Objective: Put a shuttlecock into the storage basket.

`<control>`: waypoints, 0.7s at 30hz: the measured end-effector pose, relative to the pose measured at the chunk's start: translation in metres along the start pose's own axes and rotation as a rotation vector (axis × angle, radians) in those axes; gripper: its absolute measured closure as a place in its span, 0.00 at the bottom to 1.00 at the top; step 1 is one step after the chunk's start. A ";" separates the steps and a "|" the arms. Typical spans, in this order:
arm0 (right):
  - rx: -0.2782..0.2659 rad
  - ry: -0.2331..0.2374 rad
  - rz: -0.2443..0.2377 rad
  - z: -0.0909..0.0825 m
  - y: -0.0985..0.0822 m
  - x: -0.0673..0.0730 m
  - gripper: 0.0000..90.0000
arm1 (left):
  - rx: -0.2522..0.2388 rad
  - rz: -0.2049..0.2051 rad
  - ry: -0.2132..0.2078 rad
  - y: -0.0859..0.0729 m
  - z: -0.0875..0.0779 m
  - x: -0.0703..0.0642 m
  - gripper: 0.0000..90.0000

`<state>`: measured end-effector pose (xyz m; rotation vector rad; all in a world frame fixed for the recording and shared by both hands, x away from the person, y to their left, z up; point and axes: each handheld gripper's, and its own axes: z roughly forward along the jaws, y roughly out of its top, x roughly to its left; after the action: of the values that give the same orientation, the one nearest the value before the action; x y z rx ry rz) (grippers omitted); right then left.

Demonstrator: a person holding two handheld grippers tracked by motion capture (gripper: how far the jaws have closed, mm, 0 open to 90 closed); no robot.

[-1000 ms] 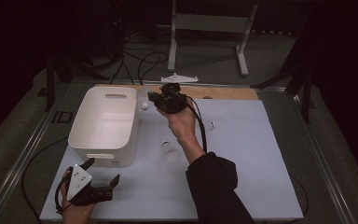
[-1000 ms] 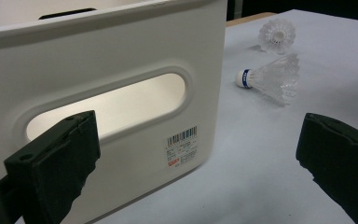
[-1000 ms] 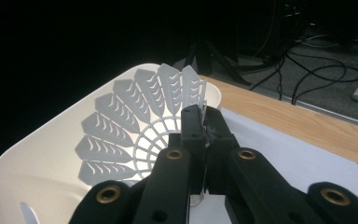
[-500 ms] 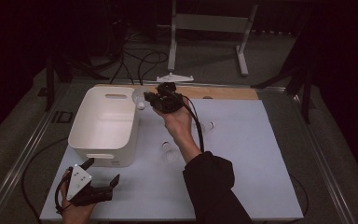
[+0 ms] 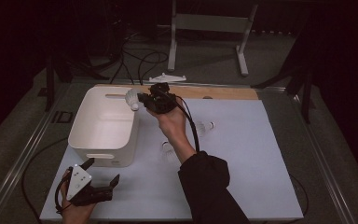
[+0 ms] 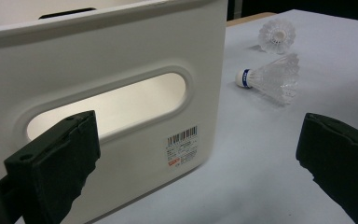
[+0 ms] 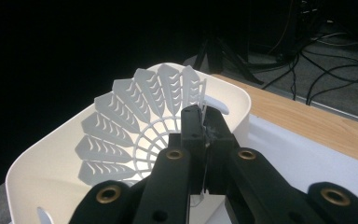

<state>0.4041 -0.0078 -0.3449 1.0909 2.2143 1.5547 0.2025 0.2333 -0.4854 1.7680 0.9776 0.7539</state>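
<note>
At the left, my left gripper rests low on the table, near the front corner of the white bin. Its jaws stand wide apart and hold nothing; in the left gripper view they frame the handle slot in the wall of the bin.

On this wall there is a small sticker with a barcode and some red and black print. The print is too small to read. I find no brand name anywhere.

Moving right, my right gripper is raised over the far right edge of the bin. Its jaws are pressed together on the skirt of a white plastic shuttlecock, so the shuttlecock hangs above the bin, just inside its rim.

Further right, two more shuttlecocks lie on the white table sheet: one just beside my right forearm, the other a little apart. The nearer one has a blue band on its cork.

I judge some risks here. The grip is only on a thin edge of the skirt, so it may slip or bend. If I open the jaws too near the rim, the shuttlecock may hit it and fall outside. My forearm could also push the nearer shuttlecock when it goes back.
</note>
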 end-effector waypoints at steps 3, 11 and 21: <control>0.004 0.006 -0.004 0.002 0.000 0.003 0.99 | -0.001 -0.001 0.000 0.000 0.000 0.000 0.00; 0.005 0.024 -0.018 0.006 0.002 0.010 0.99 | -0.002 -0.002 0.000 0.000 0.000 0.000 0.00; 0.018 0.022 -0.050 0.012 0.003 0.021 0.99 | -0.001 -0.001 0.000 0.000 -0.001 0.000 0.00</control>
<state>0.3978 0.0154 -0.3430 1.0196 2.2564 1.5361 0.2023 0.2339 -0.4853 1.7661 0.9780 0.7539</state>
